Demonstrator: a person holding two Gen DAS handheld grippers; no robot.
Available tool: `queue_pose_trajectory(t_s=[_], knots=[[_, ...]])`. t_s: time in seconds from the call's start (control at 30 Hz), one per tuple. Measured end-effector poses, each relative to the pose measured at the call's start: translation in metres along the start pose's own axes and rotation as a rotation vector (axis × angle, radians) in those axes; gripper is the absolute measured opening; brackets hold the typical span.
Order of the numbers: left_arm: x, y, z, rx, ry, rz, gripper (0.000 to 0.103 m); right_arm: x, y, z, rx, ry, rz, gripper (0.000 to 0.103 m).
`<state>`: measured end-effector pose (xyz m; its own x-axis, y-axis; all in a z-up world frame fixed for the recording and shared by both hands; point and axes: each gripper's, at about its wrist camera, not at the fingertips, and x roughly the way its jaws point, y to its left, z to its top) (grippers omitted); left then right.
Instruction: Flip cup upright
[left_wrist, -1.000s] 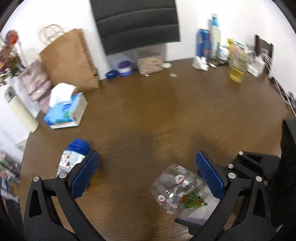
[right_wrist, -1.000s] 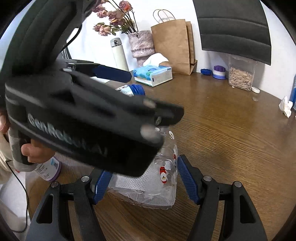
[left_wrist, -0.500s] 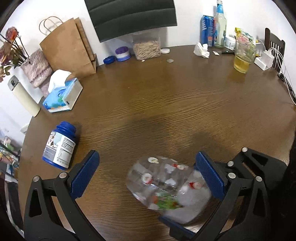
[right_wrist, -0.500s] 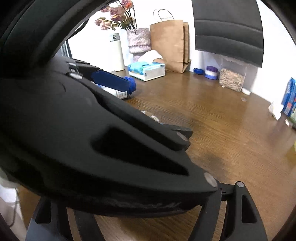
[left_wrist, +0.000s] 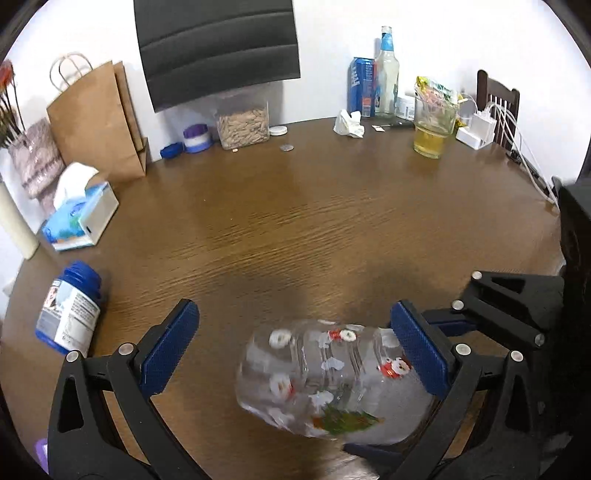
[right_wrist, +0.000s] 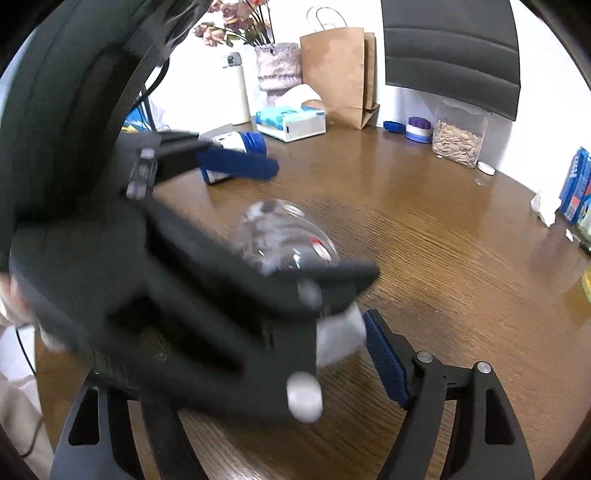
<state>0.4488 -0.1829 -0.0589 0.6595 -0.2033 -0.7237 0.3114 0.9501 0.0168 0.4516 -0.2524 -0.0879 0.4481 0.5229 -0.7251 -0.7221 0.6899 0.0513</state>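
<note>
A clear plastic cup (left_wrist: 328, 380) with Santa and tree prints is tilted on its side above the brown table (left_wrist: 295, 229). My right gripper (right_wrist: 332, 350) is shut on its rim end; one blue pad (right_wrist: 384, 354) shows, the other is hidden behind the left gripper's body. In the right wrist view the cup (right_wrist: 291, 240) sticks out toward the far side. My left gripper (left_wrist: 295, 354) is open, its jaws wide apart, with the cup between them and close to its right pad (left_wrist: 421, 350).
A blue-capped pill bottle (left_wrist: 70, 310) lies at the left. A tissue box (left_wrist: 81, 218), paper bag (left_wrist: 99, 118), seed jar (left_wrist: 243, 125), glass of yellow drink (left_wrist: 432, 122), can and bottle (left_wrist: 373, 92) stand along the far edge.
The cup has been lifted off the table and turned in the right gripper. The left gripper rose and stayed open around it.
</note>
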Motion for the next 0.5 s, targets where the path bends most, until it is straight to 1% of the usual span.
queue_pose_trajectory(t_s=[0.03,0.07,0.1,0.13,0.2,0.23,0.3,0.33,0.4,0.43,0.47,0.5], knots=[[0.003,0.005,0.002,-0.016,0.006,-0.024,0.102,0.002,0.000,0.000,-0.006,0.010,-0.008,0.082],[0.005,0.011,0.001,-0.042,0.007,-0.057,0.098,0.003,-0.001,-0.001,-0.007,0.015,-0.015,0.082],[0.006,0.017,0.001,-0.068,0.003,-0.073,0.095,0.002,-0.003,-0.001,-0.001,0.017,-0.022,0.082],[0.005,0.024,0.000,-0.100,-0.004,-0.078,0.094,0.004,-0.006,0.000,0.010,0.019,-0.028,0.082],[0.003,0.032,0.001,-0.122,-0.014,-0.064,0.092,0.008,-0.011,0.002,0.028,0.037,-0.065,0.082],[0.001,0.036,0.001,-0.131,-0.025,-0.064,0.092,0.009,-0.013,0.002,0.038,0.040,-0.090,0.082],[0.000,0.040,0.002,-0.136,-0.022,-0.072,0.094,0.006,-0.016,0.000,0.058,0.035,-0.115,0.082],[-0.001,0.040,0.002,-0.134,-0.017,-0.078,0.094,0.006,-0.017,0.001,0.067,0.032,-0.124,0.082],[-0.007,0.040,0.002,-0.110,-0.026,-0.105,0.100,0.003,-0.020,-0.001,0.087,0.032,-0.135,0.082],[-0.011,0.038,0.001,-0.094,-0.033,-0.131,0.100,0.002,-0.022,-0.002,0.096,0.032,-0.140,0.082],[-0.017,0.034,0.000,-0.046,-0.045,-0.191,0.100,0.001,-0.024,-0.003,0.107,0.032,-0.149,0.082],[-0.022,0.030,-0.002,-0.006,-0.045,-0.221,0.101,0.000,-0.028,-0.004,0.122,0.034,-0.161,0.082]])
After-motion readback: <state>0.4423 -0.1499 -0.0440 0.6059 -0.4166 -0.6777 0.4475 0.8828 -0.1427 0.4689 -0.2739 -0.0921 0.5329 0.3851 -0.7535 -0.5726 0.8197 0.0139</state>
